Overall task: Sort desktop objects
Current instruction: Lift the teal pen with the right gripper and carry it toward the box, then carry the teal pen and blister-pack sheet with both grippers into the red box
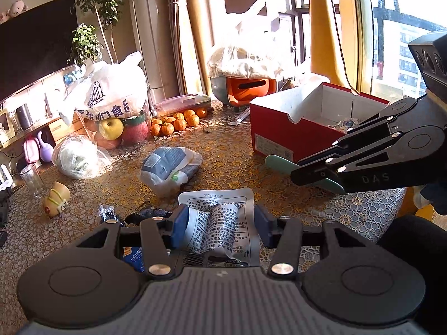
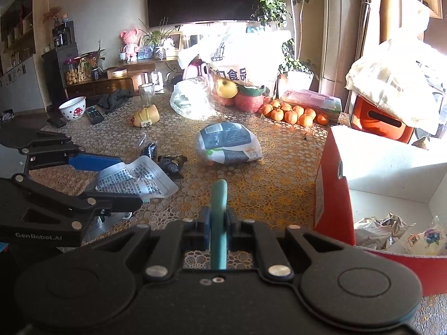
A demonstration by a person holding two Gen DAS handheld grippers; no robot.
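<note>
My left gripper (image 1: pixel 220 223) is shut on a silver printed snack packet (image 1: pixel 216 212), squeezing it low over the table; it also shows in the right wrist view (image 2: pixel 137 180). My right gripper (image 2: pixel 218 223) has its teal fingers (image 2: pixel 218 192) pressed together with nothing between them; it shows at the right of the left wrist view (image 1: pixel 296 167), beside the red cardboard box (image 1: pixel 282 136). The box (image 2: pixel 329 184) holds several snack packets (image 2: pixel 391 231). Dark crumpled wrappers (image 2: pixel 170 163) lie near the packet.
On the lace tablecloth (image 2: pixel 273 187): a white and grey bagged pack (image 1: pixel 170 164), tangerines (image 1: pixel 178 122), a fruit bag (image 1: pixel 111 103), a clear bag (image 1: pixel 78 156), a glass (image 1: pixel 32 178), a yellow toy (image 1: pixel 56 198), an orange appliance (image 1: pixel 245 86), a bowl (image 2: pixel 73 108).
</note>
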